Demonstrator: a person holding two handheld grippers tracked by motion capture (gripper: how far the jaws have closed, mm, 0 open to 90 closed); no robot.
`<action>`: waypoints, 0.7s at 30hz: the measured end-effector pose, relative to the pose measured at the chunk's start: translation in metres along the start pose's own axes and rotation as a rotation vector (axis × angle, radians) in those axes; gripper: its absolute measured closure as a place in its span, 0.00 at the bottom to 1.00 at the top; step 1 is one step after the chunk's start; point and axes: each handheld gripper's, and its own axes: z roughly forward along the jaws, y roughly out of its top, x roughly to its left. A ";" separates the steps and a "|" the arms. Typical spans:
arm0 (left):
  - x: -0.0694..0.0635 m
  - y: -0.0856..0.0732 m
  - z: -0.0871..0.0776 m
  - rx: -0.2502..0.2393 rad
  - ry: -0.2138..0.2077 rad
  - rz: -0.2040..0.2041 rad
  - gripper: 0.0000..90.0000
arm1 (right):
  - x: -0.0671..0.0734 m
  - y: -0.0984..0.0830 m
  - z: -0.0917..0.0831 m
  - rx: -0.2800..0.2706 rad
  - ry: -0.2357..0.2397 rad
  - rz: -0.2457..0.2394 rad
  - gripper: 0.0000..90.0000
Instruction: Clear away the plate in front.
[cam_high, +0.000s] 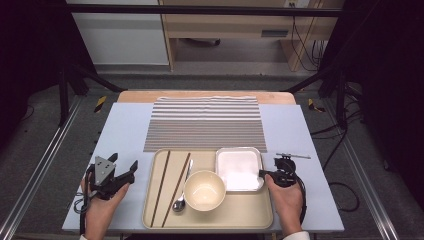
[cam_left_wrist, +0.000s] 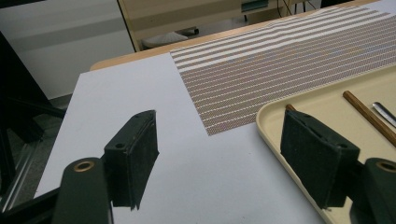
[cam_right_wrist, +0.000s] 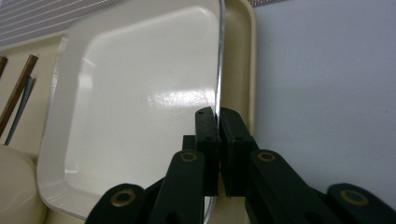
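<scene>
While the left gripper (cam_high: 122, 170) idles wide open and empty left of the beige plastic tray (cam_high: 150, 212), the right gripper (cam_right_wrist: 217, 122) pinches the white square plate's (cam_right_wrist: 135, 107) rim on it, seemingly to lift it.

Shiny dish, dull mat, smooth tray

The square white dish (cam_right_wrist: 135, 107) is smooth and glossy, with light shining off it, and its thin rim looks like metal. The tan tray (cam_high: 250, 212) looks like smooth matt plastic. The two chopsticks (cam_high: 169, 187) look like brown wood. The spoon (cam_high: 181, 200) looks like shiny metal. The striped mat (cam_left_wrist: 261, 70) looks woven and rough. The cream bowl (cam_high: 204, 190) looks smooth. The black pads (cam_left_wrist: 135, 158) on the left gripper (cam_left_wrist: 224, 163) look dull and a bit rough.
</scene>
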 end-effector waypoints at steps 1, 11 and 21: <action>0.000 0.000 0.000 -0.001 0.003 0.001 0.30 | 0.000 -0.002 -0.002 -0.010 0.001 -0.013 0.90; 0.004 -0.006 0.006 0.008 0.012 -0.008 0.29 | -0.006 -0.009 -0.017 -0.329 0.047 -0.167 0.48; 0.012 -0.013 0.010 0.012 0.012 -0.060 0.26 | -0.029 0.004 -0.007 -0.405 0.004 -0.159 0.22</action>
